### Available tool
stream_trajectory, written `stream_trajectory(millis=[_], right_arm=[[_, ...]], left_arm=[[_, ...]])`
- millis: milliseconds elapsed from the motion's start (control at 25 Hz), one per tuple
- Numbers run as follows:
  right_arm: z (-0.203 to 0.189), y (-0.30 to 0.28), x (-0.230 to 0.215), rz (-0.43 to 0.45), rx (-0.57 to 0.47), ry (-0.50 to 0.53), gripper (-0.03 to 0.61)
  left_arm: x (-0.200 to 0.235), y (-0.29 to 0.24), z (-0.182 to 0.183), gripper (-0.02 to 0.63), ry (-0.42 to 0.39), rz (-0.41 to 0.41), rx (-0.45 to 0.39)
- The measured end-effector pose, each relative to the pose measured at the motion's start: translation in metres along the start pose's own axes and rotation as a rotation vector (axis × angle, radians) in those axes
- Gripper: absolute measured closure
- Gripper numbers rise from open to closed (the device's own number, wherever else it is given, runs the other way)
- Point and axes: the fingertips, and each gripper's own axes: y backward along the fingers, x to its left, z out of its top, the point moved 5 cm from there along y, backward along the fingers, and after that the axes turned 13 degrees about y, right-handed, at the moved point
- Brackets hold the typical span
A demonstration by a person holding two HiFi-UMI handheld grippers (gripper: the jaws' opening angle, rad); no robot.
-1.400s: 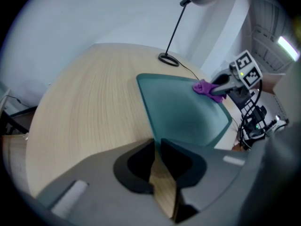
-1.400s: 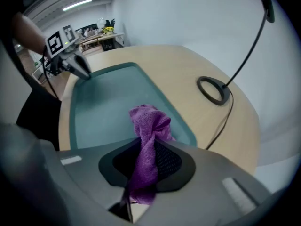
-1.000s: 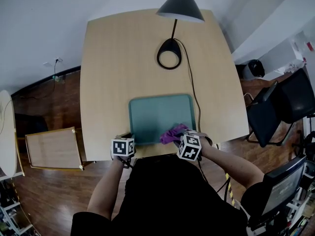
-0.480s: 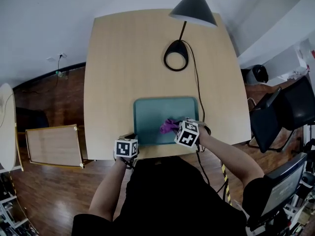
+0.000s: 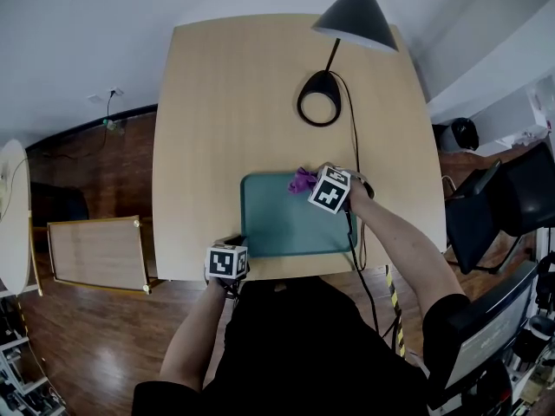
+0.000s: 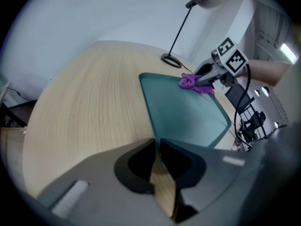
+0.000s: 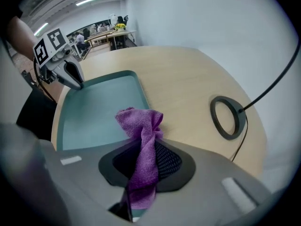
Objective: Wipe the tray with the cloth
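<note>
A board lies on the floor at the far left, at 9 o'clock from the table.

The left gripper is at the table's near edge, at the 7 o'clock corner of the tray. Its jaws are drawn fully together. In the left gripper view the tray's rim runs straight into the slit between them, so they pinch that corner. In the head view its marker cube faces up.

The teal tray lies flat on the near half of the table, long side across.

The purple cloth is at the tray's 12 o'clock edge in the head view. It is clamped in the right gripper, whose jaws are closed tight on it. A twisted strip runs through the jaw slot, and the bunched end spills out past the tips. That end reaches the tray just inside the far rim. This gripper points steeply down at the tray's 1 o'clock, with the forearm reaching along the tray's right side. The two grippers are well apart, at near-opposite corners of the tray.

The lamp's ring base stands on the table at 12 o'clock from the tray, clear of it. The shade hangs above it. A cable runs from the base down past the tray's right rim. A chair stands off the table at 3 o'clock.
</note>
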Motion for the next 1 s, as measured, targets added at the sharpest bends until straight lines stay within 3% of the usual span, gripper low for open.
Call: stream_trajectory(millis=[240, 720, 1000], right_arm=[[0.006, 0.005, 0.023, -0.035, 0.0, 0.036, 0.502], [0.02, 0.024, 0.179, 0.187, -0.063, 0.057, 0.502], [0.029, 0.015, 0.185, 0.233, -0.062, 0.055, 0.502]], left_arm=[[-0.001, -0.006, -0.001, 0.554, 0.008, -0.022, 0.002], [-0.002, -0.009, -0.001, 0.555, 0.02, -0.03, -0.005], [-0.004, -0.009, -0.002, 0.555, 0.019, -0.03, -0.016]])
